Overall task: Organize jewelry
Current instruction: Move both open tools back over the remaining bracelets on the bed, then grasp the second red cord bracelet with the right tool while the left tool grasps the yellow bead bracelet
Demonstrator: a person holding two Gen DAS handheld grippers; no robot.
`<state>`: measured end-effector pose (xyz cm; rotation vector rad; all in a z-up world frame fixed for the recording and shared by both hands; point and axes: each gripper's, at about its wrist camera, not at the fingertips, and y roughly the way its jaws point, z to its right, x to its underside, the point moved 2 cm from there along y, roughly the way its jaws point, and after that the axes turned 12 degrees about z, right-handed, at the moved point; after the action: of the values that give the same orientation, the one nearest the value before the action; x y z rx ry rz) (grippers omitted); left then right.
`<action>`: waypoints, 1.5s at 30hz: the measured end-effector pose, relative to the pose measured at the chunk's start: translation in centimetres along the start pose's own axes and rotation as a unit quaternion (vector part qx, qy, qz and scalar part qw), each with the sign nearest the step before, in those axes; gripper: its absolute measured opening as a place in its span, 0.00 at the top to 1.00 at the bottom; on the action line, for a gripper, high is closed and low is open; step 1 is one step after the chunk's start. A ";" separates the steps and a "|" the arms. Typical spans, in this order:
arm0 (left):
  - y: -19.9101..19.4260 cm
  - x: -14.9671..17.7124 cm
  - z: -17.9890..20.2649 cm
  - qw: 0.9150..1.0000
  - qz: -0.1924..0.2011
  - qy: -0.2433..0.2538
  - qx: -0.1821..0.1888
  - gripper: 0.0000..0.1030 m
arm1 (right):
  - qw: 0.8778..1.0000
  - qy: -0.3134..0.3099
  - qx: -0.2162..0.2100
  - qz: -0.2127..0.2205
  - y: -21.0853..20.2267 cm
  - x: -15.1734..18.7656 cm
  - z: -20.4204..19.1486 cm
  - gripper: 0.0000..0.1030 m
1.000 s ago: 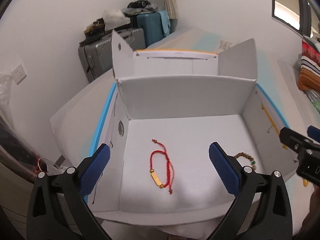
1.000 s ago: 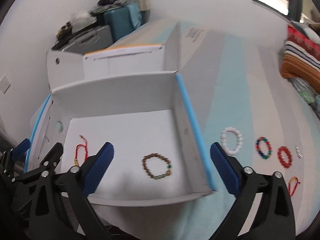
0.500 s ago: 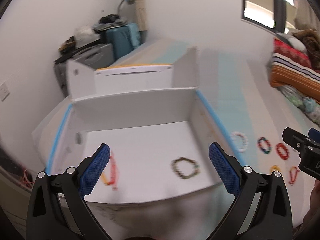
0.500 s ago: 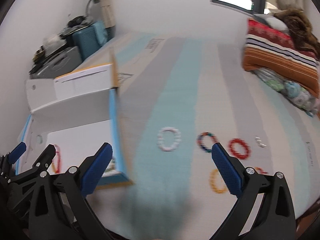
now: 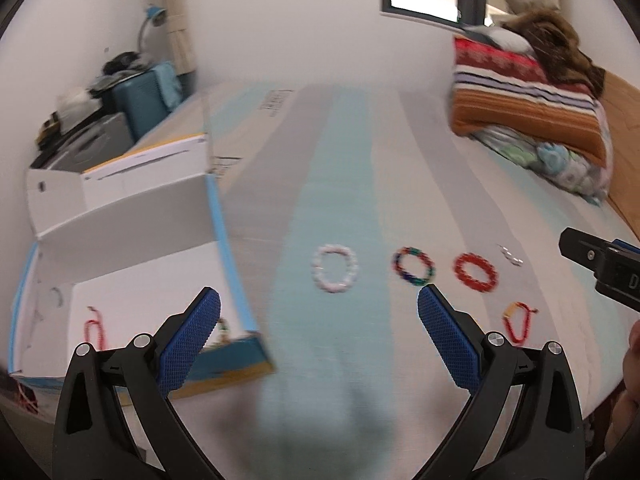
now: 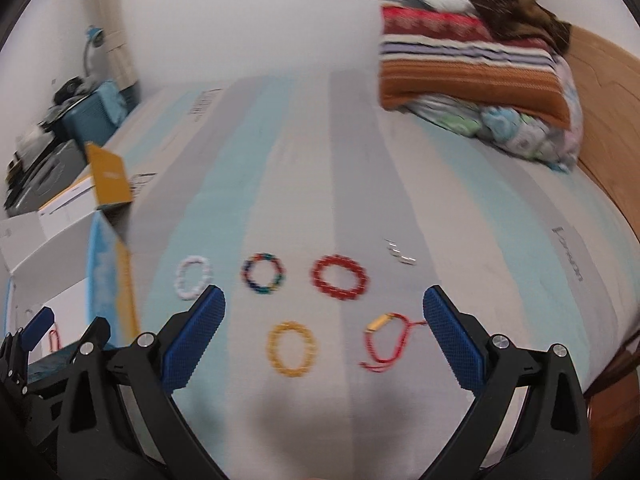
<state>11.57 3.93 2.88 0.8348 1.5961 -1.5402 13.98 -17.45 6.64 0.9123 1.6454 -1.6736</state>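
On the striped bed lie a white bead bracelet (image 6: 193, 282), a multicoloured one (image 6: 264, 279), a red bead one (image 6: 339, 277), a yellow one (image 6: 291, 349), a red cord bracelet with a gold tube (image 6: 386, 342) and small silver pieces (image 6: 400, 256). My right gripper (image 6: 324, 336) hangs open above the yellow and red cord bracelets. The left gripper (image 5: 319, 336) is open over the bed just right of the white cardboard box (image 5: 132, 240), below the white bracelet (image 5: 334, 268). A red cord bracelet (image 5: 95, 326) lies in the box.
Folded striped blankets (image 6: 472, 64) are piled at the bed's far right by a wooden headboard (image 6: 608, 128). Suitcases with clutter (image 5: 120, 120) stand beyond the box at the left wall. The box's open flaps (image 6: 108, 178) rise at the left.
Both grippers have swung right, away from the box and out over the bed. The loose bracelets have come into view ahead of them. Both stay open.
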 end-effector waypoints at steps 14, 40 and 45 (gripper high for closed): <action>5.2 3.9 5.9 0.998 -0.048 0.026 0.044 0.05 | 0.998 0.028 0.024 -0.052 6.0 4.0 6.5 0.07; 14.8 10.3 10.5 0.987 -0.133 0.062 0.071 0.13 | 0.987 0.043 0.003 -0.156 17.0 9.8 8.0 0.23; 14.4 10.1 10.2 0.986 -0.136 0.058 0.073 0.37 | 0.986 0.045 0.016 -0.160 17.4 10.1 8.3 0.36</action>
<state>19.61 -5.85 -13.06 0.8240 1.7551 -1.8471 21.96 -26.00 -11.67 0.7785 1.9115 -1.8971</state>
